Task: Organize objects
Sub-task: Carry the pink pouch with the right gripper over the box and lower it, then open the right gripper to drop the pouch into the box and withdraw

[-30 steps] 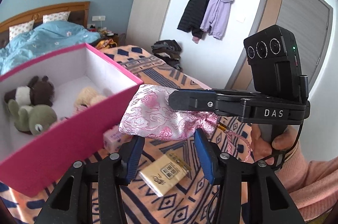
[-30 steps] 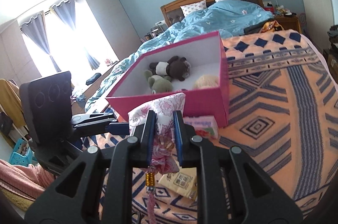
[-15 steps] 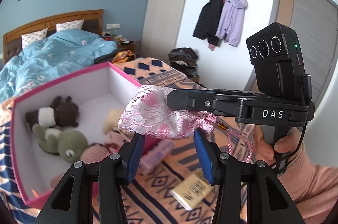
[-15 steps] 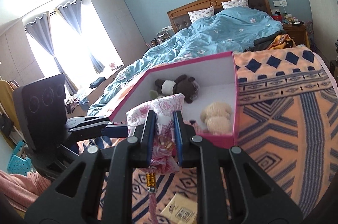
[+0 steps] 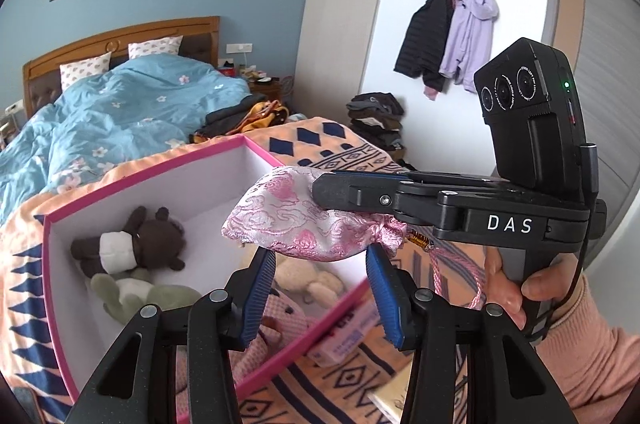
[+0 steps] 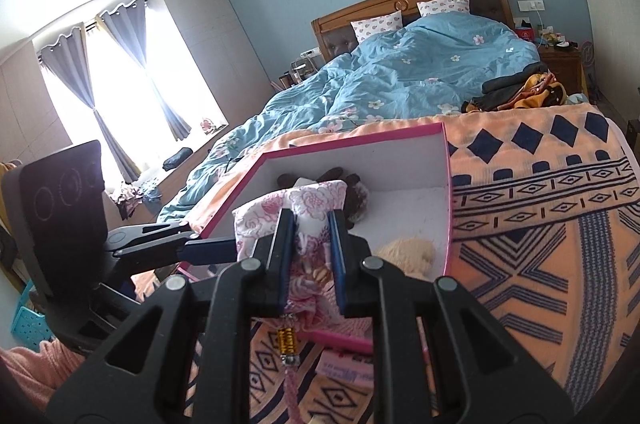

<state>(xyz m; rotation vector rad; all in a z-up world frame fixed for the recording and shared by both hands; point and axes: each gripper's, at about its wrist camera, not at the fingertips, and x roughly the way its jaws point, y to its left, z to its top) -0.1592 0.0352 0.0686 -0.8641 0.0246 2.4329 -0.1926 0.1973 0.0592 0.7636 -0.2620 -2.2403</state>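
So far three plush toys (image 5: 132, 256) lie in the pink box (image 5: 60, 288), my right claw (image 6: 308, 244) is clamped on the brocade pouch (image 5: 304, 224) above it, left claw (image 5: 320, 288) gaping empty beneath, while a packet (image 5: 348, 340) waits on the bed.

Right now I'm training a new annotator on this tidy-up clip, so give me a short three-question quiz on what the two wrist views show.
1. Which tool holds the pink pouch: the left tool or the right tool?
2. True or false: the pink box is empty.
3. Multiple choice: the pouch's gold bead and cord hang
A. inside the box
B. below the right tool, on the near side of the box
C. around the left tool

Key
1. The right tool, shut on the pouch near its neck; the left tool's blue pads sit just under it, not pressing it.
2. False: a brown plush, a green plush and other soft toys lie inside.
3. B
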